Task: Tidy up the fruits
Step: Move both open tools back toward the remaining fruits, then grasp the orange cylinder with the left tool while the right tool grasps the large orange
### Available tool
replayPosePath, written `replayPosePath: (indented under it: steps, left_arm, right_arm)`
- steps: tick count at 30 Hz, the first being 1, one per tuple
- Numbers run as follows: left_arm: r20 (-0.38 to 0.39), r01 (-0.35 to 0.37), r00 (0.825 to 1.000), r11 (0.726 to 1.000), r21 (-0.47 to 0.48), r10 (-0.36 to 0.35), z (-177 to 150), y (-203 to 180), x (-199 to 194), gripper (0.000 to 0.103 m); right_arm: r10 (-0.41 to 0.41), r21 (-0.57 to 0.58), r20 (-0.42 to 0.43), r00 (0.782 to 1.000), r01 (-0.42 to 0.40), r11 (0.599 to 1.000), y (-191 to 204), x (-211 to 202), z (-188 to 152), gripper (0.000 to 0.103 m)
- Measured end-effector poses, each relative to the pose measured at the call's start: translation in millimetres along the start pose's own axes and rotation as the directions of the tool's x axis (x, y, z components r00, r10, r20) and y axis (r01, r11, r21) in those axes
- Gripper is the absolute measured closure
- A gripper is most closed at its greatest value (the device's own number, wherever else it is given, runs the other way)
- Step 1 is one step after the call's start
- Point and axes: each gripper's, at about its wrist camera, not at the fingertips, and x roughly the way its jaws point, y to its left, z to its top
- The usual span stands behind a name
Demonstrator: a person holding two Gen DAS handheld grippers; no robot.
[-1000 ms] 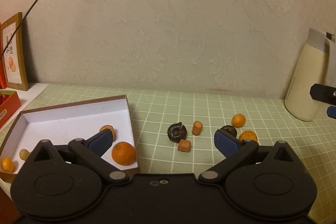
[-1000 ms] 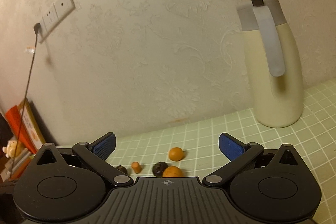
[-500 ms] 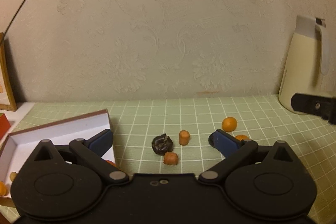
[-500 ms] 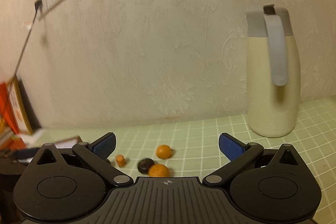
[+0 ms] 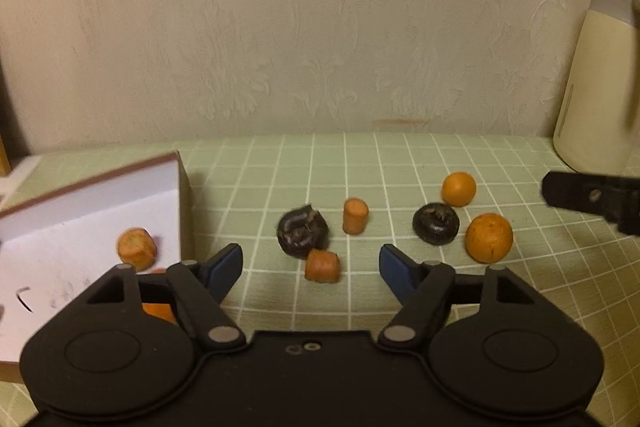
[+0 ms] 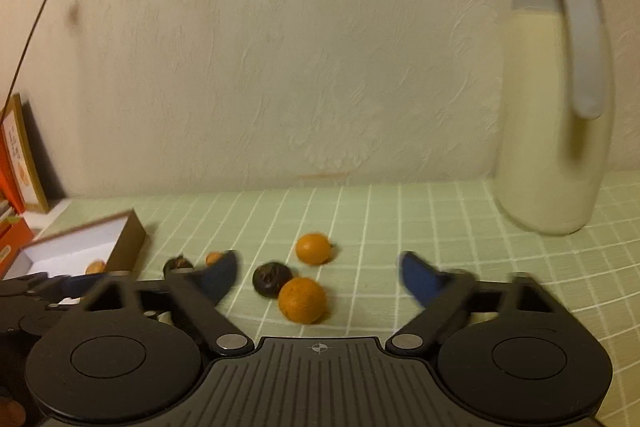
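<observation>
Presently, as observed:
Surface (image 5: 400, 163): green grid cloth; fruit is scattered mid-way along it.
Jug (image 6: 548, 131): cream, stood at far right.
Box (image 5: 80, 211): white, at left; one orange piece (image 5: 136, 249) is held inside.
Left hand-held gripper (image 5: 310, 263): jaws closing, orange chunk (image 5: 322, 266) lying between, unpinched.
Right hand-held gripper (image 6: 318, 277): jaws closing, tangerine (image 6: 302, 299) lying between, untouched.
</observation>
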Motion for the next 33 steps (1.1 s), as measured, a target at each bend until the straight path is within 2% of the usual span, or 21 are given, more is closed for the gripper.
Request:
replayPosePath:
  steps: [5, 10, 11, 12, 13, 18, 22, 26, 28, 33]
  left_arm:
    - [-0.01, 0.006, 1.0, 1.0, 0.005, -0.006, -2.1, -1.6, 11.6, 0.037]
    - [-0.025, 0.015, 1.0, 1.0, -0.01, -0.015, -2.5, -2.4, 22.1, 0.043]
    - [-0.025, 0.016, 1.0, 1.0, -0.012, -0.016, -2.8, -2.5, 23.8, 0.045]
    - [-0.026, 0.017, 1.0, 1.0, -0.015, -0.017, -3.2, -2.3, 25.6, 0.051]
    - [-0.033, 0.021, 0.999, 1.0, -0.018, -0.022, -3.1, -1.7, 27.6, 0.055]
    - [-0.05, 0.037, 0.998, 0.999, -0.028, -0.038, -4.2, -2.5, 36.0, 0.058]
    - [-0.056, 0.049, 0.997, 0.998, -0.029, -0.05, -4.6, -4.2, 40.6, 0.074]
    - [-0.063, 0.05, 0.997, 0.998, -0.041, -0.052, -5.4, -3.7, 43.9, 0.079]
    - [-0.061, 0.052, 0.997, 0.997, -0.05, -0.055, -5.0, -3.0, 44.1, 0.09]
    - [-0.053, 0.038, 0.998, 0.998, -0.049, -0.041, -6.8, -4.3, 42.6, 0.09]
  right_arm:
    - [0.0, -0.01, -0.048, 0.999, 0.0, 1.0, 2.8, 18.4, -4.7, 0.023]
    - [0.01, 0.008, -0.092, 0.996, -0.009, 1.0, 4.0, 35.9, -5.6, 0.025]
    - [0.013, 0.005, -0.096, 0.995, -0.013, 1.0, 4.6, 39.2, -5.7, 0.029]
    - [0.017, 0.005, -0.104, 0.994, -0.017, 1.0, 4.9, 42.8, -5.7, 0.038]
    - [0.02, 0.009, -0.114, 0.993, -0.019, 1.0, 5.2, 45.2, -5.7, 0.04]
    - [0.014, 0.03, -0.143, 0.99, -0.009, 0.999, 2.5, 55.9, -6.6, 0.04]
    - [0.011, 0.039, -0.14, 0.99, -0.005, 0.999, 0.2, 61.4, -5.3, 0.04]
    - [0.017, 0.056, -0.134, 0.991, -0.009, 0.998, -2.3, 59.9, -4.3, 0.04]
    - [0.013, 0.043, -0.125, 0.992, -0.007, 0.999, -1.8, 57.8, -3.2, 0.04]
    - [0.015, 0.055, -0.14, 0.99, -0.008, 0.998, -4.3, 59.4, -4.8, 0.04]
